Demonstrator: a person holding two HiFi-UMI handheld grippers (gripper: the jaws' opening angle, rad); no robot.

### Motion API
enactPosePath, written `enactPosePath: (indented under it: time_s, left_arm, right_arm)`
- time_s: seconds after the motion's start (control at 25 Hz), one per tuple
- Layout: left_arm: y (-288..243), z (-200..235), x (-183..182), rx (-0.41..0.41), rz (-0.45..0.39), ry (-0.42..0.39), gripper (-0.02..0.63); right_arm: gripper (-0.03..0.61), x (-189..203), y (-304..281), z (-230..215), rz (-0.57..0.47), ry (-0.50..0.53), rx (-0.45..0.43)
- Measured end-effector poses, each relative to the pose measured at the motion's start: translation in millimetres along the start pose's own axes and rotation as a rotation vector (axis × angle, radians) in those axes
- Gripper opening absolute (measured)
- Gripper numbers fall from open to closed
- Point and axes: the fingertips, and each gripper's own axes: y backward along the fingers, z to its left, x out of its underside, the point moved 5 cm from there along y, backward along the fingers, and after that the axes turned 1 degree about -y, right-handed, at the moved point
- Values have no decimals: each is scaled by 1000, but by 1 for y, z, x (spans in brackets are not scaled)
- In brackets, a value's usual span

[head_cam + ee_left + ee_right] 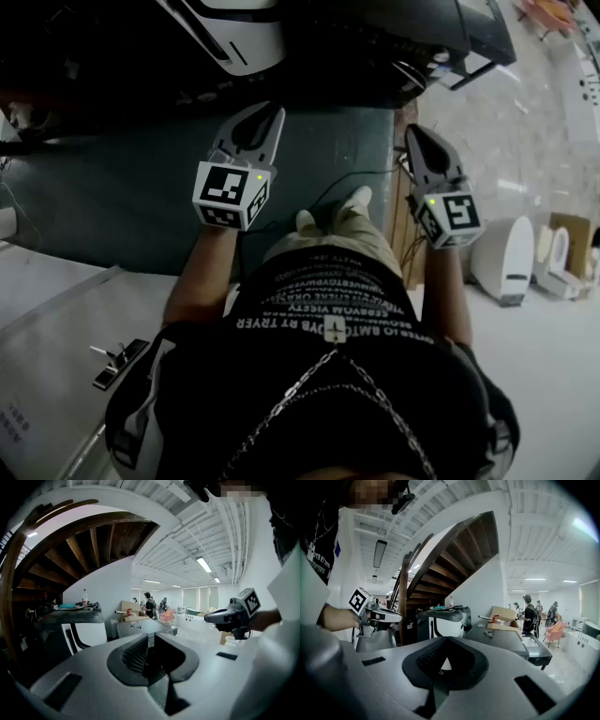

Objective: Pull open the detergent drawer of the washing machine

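Observation:
A white appliance with black trim (234, 37) stands at the far edge in the head view; I cannot make out a detergent drawer on it. It also shows as the white appliance (86, 637) to the left in the left gripper view and as the white appliance (447, 623) ahead in the right gripper view. My left gripper (271, 113) hovers well short of it, with a thin slit between its tips and nothing in it. My right gripper (413, 132) is held level beside it, shut and empty. Each gripper view shows its own jaws, left gripper (150, 637) and right gripper (446, 640).
A dark grey-green platform (141, 197) lies under both grippers, with a thin cable (328, 187) across it. A black cabinet (478, 33) is at the far right. White bins (506, 258) stand on the pale floor to the right. People (149, 603) stand far off; a wooden staircase (459, 559) rises overhead.

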Motion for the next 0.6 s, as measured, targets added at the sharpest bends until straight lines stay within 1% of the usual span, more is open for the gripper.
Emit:
enactPosePath:
  time_s: [0.08,0.28,0.48,0.6]
  left_arm:
    - [5,-3,4,4,2,0,43]
    - [21,-7,7,-3,-11,6,43]
    - [32,-20,13,8,-22,13,43]
    - [38,-27,16,10,-24,14,43]
  right_arm:
    - [2,2,4,4,-10,-10,-4]
    - [2,4,14,15,5,-8,8]
    - [3,7,18,27,-15,-31,-33]
    - [3,9,19,33,-5,-29,-35]
